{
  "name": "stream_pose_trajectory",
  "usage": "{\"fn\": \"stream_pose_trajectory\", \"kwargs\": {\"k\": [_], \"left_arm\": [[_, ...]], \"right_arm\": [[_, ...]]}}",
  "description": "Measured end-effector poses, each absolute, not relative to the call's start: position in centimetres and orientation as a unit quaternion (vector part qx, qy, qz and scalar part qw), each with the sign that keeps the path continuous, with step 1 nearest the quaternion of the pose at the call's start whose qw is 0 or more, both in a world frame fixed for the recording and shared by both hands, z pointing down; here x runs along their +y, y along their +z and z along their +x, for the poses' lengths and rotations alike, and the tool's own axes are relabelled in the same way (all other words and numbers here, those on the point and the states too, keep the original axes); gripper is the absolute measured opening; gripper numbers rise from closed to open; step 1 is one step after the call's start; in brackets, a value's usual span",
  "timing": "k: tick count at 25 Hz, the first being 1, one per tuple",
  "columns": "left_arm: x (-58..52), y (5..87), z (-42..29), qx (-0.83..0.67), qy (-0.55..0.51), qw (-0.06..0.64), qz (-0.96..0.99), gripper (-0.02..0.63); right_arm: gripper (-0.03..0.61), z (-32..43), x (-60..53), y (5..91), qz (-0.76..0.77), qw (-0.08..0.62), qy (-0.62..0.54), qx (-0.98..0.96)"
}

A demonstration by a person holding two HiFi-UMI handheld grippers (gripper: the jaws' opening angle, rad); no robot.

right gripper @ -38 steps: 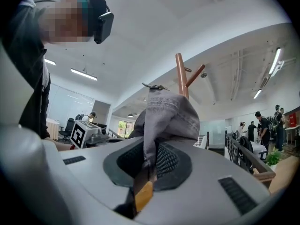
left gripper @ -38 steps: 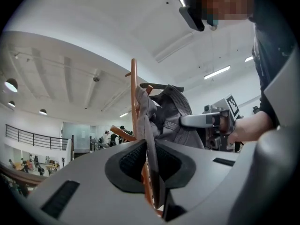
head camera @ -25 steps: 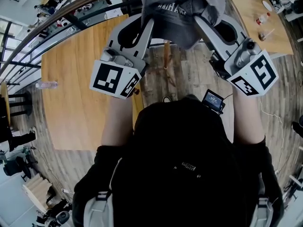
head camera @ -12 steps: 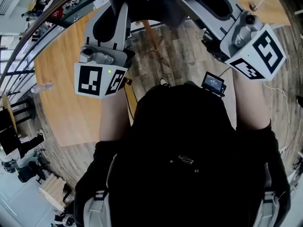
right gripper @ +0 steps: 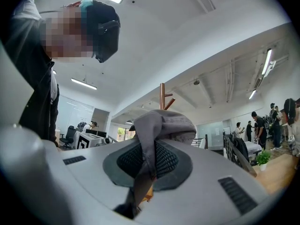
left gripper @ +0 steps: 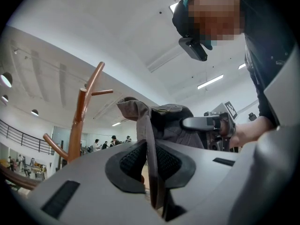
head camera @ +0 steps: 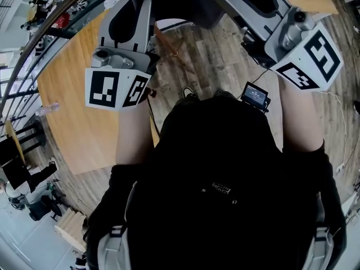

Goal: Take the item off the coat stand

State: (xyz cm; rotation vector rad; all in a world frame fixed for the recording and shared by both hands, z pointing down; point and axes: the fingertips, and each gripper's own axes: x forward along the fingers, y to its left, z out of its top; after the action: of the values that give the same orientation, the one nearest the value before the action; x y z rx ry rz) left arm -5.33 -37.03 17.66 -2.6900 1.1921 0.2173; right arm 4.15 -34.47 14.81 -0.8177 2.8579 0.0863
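The left gripper [left gripper: 149, 159] is closed on a fold of the grey cap [left gripper: 165, 121]. The fabric is pinched edge-on between the black ribbed pads [left gripper: 132, 161] and runs down into the gap below them. The right gripper [right gripper: 149, 161] is clamped on another fold of the same cap, and a strip of cloth hangs down between its jaws toward the camera.

Just beyond the left jaws, the body of the cap is bunched above and slightly to the right of the jaw tips. The right gripper is seen at the far right side of the cap, with the person's hand [left gripper: 244, 134] behind it. Just beyond the right jaws, the crown of the cap is humped directly above the tips.

The wooden coat stand [left gripper: 78, 125] is located further out, to the left of the left jaws. Open space is visible between its pegs and the cap. From the right gripper view, only the top of the stand is seen, rising behind the cap.

In the head view, the cap is stretched between the two jaw pairs at the top edge. A wooden table [head camera: 73, 100] lies below the left gripper.
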Motion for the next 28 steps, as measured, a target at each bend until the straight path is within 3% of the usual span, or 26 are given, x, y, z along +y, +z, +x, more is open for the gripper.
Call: {"fn": "stream_pose_trajectory", "kwargs": {"k": [15,28], "left_arm": [[-39.6,24.7,3.8,0.342,0.005,-0.014,-0.94,0.034],[-40.2,25.8,1.9,0.35,-0.015,-0.023,-0.936,0.034]], "right_arm": [[0.035,12.9,-36.6,21.6,-0.347,0.06,-0.088,0.932],[0.032,11.0,-37.6,23.1,-0.334,0.048,-0.101,0.936]]}}
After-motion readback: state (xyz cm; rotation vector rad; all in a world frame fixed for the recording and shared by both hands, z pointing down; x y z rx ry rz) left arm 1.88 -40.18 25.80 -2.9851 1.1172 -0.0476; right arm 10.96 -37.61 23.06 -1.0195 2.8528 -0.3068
